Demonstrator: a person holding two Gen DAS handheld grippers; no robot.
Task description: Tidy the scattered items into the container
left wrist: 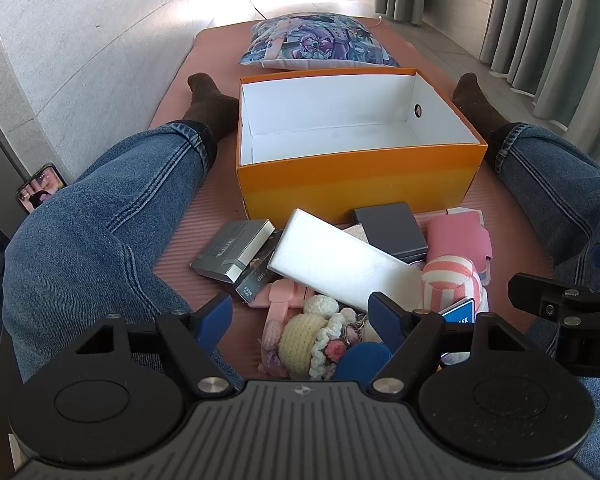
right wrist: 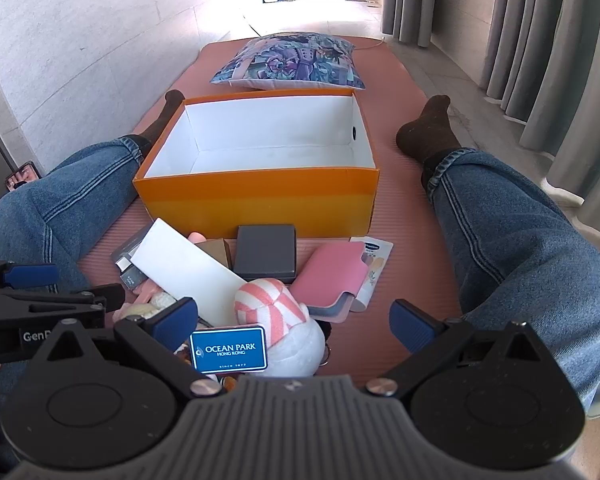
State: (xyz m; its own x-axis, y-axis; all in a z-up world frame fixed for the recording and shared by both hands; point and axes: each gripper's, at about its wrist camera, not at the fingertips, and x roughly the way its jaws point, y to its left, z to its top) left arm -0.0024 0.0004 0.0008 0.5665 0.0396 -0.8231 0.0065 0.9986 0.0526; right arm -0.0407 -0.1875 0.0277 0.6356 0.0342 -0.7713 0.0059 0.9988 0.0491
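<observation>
Hiding half the pile [left wrist: 340, 272], both tongs, left [left wrist: 300, 322] and right [right wrist: 296, 322], gape apart, gripping nothing

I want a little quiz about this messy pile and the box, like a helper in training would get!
1. True or false: the orange box already has things in it.
2. What words are on the blue tag? A) Ocean Park B) Disney C) Lego
3. Fill in: the long white box lies on top of the ____.

Extra look: the left gripper and right gripper are both open and hold nothing.

Key: 1 false, it looks empty. 2 A. 3 pile; it leans across the other items beside the grey box.
</observation>
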